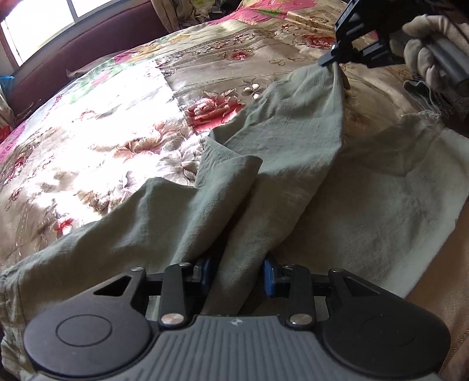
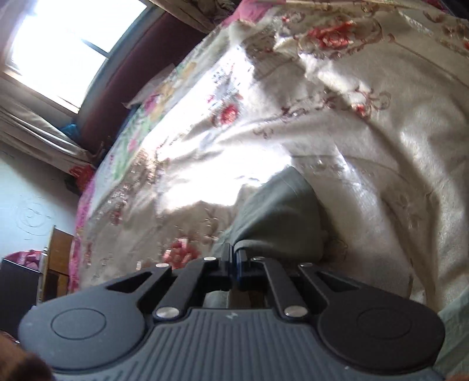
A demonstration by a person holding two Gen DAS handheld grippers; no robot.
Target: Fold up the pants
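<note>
Grey-green pants (image 1: 293, 126) lie crumpled across a floral bedspread (image 1: 102, 132). My left gripper (image 1: 237, 275) sits low at the near edge, its blue pads closed on a thick fold of the cloth that fills the gap between them. At the upper right, my right gripper (image 1: 332, 63) pinches a corner of the pants and holds it lifted, so the fabric hangs from it in a taut cone. A gloved hand (image 1: 425, 49) holds that gripper. In the right wrist view the right gripper (image 2: 234, 258) has its jaws together, and the pants (image 2: 278, 211) bunch just beyond them.
A pale cloth (image 1: 395, 205) lies under the pants on the right. A maroon headboard (image 1: 88, 58) and a bright window (image 1: 38, 20) stand behind the bed. Wooden furniture (image 2: 58, 249) stands beside the bed's left side. The bedspread (image 2: 351, 132) stretches out ahead.
</note>
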